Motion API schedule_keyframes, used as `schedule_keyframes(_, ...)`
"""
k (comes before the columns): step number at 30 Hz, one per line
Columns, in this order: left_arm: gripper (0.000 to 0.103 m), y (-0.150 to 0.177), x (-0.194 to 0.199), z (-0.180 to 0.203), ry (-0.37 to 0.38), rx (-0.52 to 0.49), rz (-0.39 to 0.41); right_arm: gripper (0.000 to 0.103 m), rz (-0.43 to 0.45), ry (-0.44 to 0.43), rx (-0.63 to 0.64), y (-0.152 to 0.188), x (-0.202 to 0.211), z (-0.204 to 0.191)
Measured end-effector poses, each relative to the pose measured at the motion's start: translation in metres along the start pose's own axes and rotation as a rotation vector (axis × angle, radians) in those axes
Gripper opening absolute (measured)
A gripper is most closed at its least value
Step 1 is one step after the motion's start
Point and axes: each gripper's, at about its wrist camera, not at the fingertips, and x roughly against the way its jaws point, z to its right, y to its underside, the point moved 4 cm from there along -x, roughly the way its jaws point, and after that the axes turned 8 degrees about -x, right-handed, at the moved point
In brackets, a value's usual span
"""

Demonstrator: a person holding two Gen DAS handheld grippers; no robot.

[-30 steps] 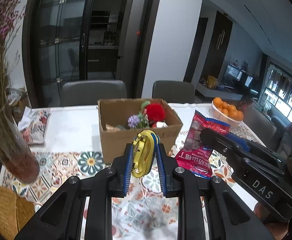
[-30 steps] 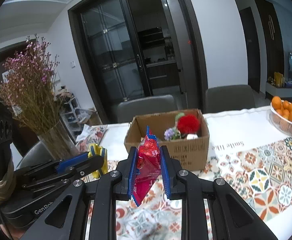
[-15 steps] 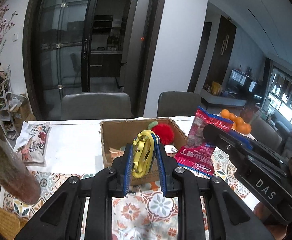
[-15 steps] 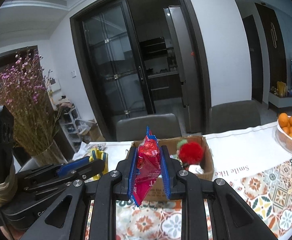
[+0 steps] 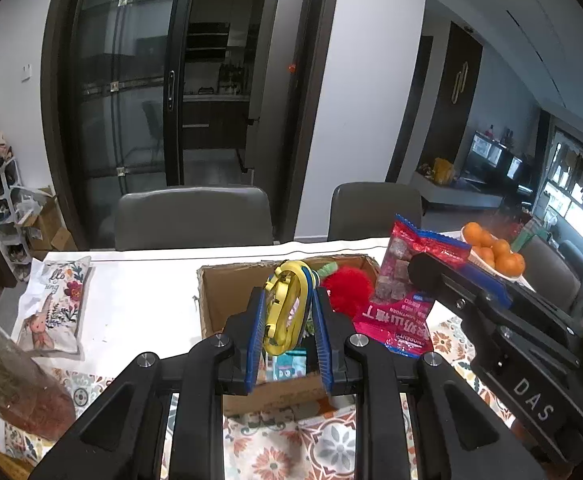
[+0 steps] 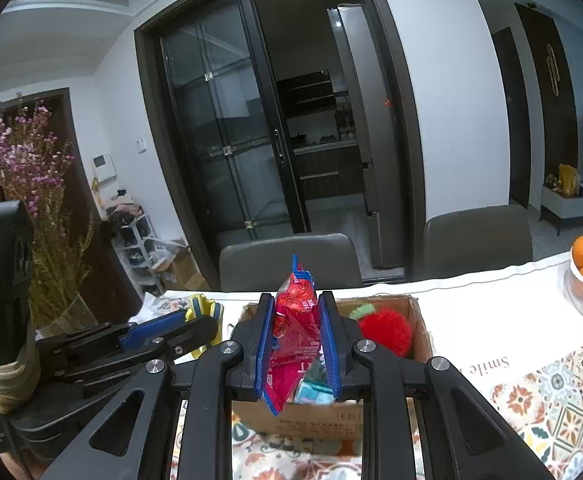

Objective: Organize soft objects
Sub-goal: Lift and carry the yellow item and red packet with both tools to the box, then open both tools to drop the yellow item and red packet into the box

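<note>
Fingers of both our grippers are clamped on soft things above the cardboard box (image 5: 211,300).
Our left gripper (image 5: 287,316) pinches a yellow toy (image 5: 285,308) at centre frame; our right gripper (image 6: 297,340) squeezes a red snack bag (image 6: 293,336). Below both, the box's near wall (image 6: 303,416) fills lower centre, white tablecloth (image 5: 139,300) open at left.
</note>
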Motion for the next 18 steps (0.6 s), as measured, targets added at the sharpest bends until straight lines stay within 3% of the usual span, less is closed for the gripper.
schedule_keyframes(11,0.025,-0.002,-0.064,-0.013,0.011,0.000,-0.104,0.024,-0.056,0.013,-0.010,-0.002,-0.051,0.010)
schedule_keyframes(15,0.037,0.000,-0.078,-0.016,0.012,0.017,-0.117,0.029,-0.103,0.016,-0.024,0.005,-0.071,0.015)
schedule_keyframes(18,0.037,0.001,-0.082,-0.020,-0.003,0.029,-0.131,0.029,-0.144,0.032,-0.046,0.009,-0.083,0.021)
